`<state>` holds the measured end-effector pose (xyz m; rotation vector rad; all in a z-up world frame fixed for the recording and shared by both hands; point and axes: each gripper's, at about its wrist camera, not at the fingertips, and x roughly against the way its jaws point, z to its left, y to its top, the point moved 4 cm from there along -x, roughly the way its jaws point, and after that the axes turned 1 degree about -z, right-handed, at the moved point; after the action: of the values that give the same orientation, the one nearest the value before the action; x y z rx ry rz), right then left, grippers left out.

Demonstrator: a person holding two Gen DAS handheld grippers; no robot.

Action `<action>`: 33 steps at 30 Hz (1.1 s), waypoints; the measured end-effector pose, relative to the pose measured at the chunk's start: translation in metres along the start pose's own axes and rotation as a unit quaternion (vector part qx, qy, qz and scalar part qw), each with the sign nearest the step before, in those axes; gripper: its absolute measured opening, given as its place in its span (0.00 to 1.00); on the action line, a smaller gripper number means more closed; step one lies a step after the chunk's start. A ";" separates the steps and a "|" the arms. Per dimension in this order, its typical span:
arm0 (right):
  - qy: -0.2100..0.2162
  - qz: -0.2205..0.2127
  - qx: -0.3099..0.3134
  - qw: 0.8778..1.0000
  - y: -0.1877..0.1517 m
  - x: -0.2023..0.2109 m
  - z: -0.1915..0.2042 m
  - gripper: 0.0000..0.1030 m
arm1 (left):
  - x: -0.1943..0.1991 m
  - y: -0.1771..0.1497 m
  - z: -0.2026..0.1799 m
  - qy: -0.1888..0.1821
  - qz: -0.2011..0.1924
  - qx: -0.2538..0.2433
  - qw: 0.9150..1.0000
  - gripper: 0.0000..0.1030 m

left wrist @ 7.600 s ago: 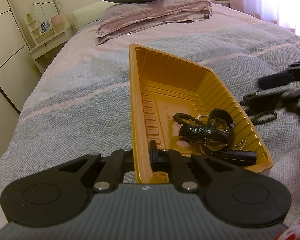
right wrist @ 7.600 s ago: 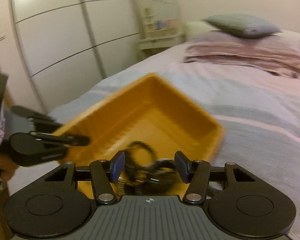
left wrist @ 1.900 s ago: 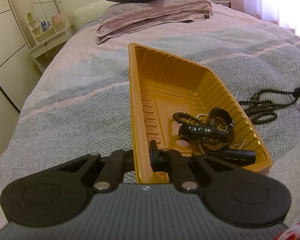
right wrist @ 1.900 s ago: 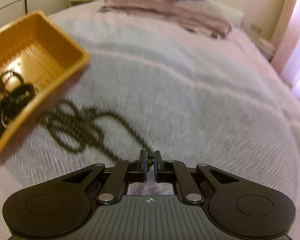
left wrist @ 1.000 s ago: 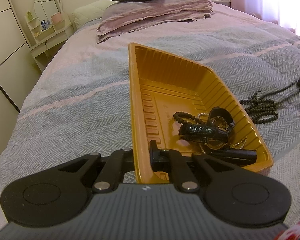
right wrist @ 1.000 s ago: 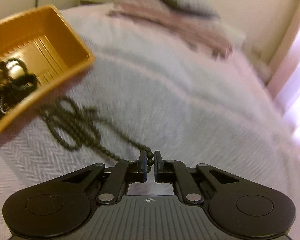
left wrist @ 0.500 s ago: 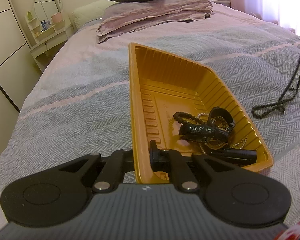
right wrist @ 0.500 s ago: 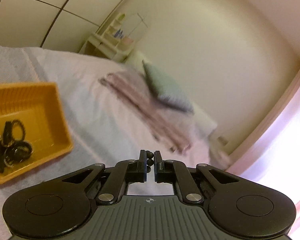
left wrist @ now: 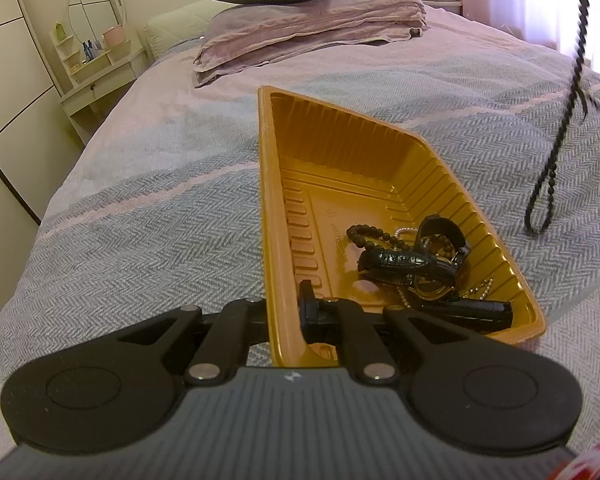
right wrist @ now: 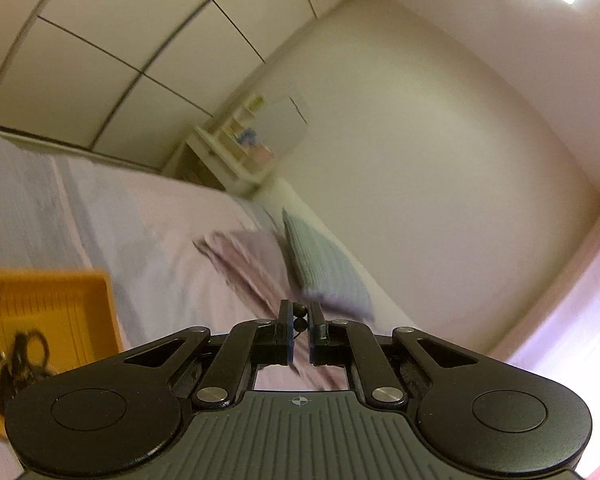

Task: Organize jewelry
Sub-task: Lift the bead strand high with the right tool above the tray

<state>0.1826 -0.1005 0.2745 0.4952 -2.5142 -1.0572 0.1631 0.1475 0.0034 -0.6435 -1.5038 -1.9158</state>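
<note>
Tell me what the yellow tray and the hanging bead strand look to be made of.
Yellow tray: thin moulded plastic, judging by its glossy sheen and ribbed walls and floor. Bead strand: small round dark beads with a dull finish, possibly wood or stone; the pictures cannot settle which.

Bead necklace (left wrist: 556,152): was heaped on bed (left wrist: 140,208) beside tray (left wrist: 440,160); now lifted clear, hanging as long strand from above, lowest loop off the cover. Right gripper (right wrist: 299,322), clamped on the beads, has risen and tilted up; its view now wall and wardrobe, not bedcover.
</note>
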 end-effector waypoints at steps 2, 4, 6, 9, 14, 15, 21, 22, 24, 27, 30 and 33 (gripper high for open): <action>0.010 -0.014 0.007 1.000 0.017 -0.007 -0.001 0.06 | 0.000 0.000 0.000 0.000 0.000 0.000 1.000 0.07; 0.021 -0.027 0.011 0.999 0.034 -0.012 -0.001 0.06 | 0.000 0.000 0.000 -0.001 0.000 0.001 1.000 0.07; 0.029 -0.039 0.014 0.999 0.050 -0.020 0.000 0.06 | 0.000 0.000 0.001 -0.001 0.000 0.002 1.000 0.07; 0.037 -0.053 0.017 0.998 0.070 -0.035 0.003 0.06 | 0.000 -0.001 0.001 -0.002 0.000 0.003 1.000 0.07; 0.061 -0.052 0.021 0.997 0.081 -0.065 0.016 0.06 | 0.001 -0.001 0.001 -0.002 -0.001 0.003 1.000 0.07; 0.068 -0.048 0.022 0.996 0.081 -0.071 0.020 0.06 | 0.001 -0.001 0.001 -0.002 -0.001 0.003 1.000 0.07; 0.124 -0.010 0.048 0.991 0.070 -0.100 0.052 0.06 | 0.000 0.000 0.000 -0.002 -0.001 0.003 1.000 0.07; 0.130 -0.004 0.052 0.990 0.070 -0.105 0.056 0.06 | 0.000 0.000 0.000 -0.002 -0.001 0.003 1.000 0.07; 0.144 0.006 0.057 0.988 0.066 -0.114 0.067 0.06 | 0.000 0.000 0.000 -0.002 -0.001 0.003 1.000 0.07; 0.157 0.012 0.059 0.986 0.065 -0.124 0.078 0.06 | 0.000 0.000 0.001 -0.002 -0.001 0.003 1.000 0.07; 0.172 0.017 0.059 0.983 0.062 -0.135 0.088 0.06 | 0.000 0.000 0.001 -0.002 -0.001 0.003 1.000 0.07; 0.187 0.023 0.063 0.980 0.058 -0.140 0.099 0.06 | 0.000 0.000 0.001 -0.002 -0.001 0.003 1.000 0.07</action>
<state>0.2489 0.0603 0.2249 0.6066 -2.2527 -0.7134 0.1629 0.1483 0.0032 -0.6441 -1.5137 -1.9116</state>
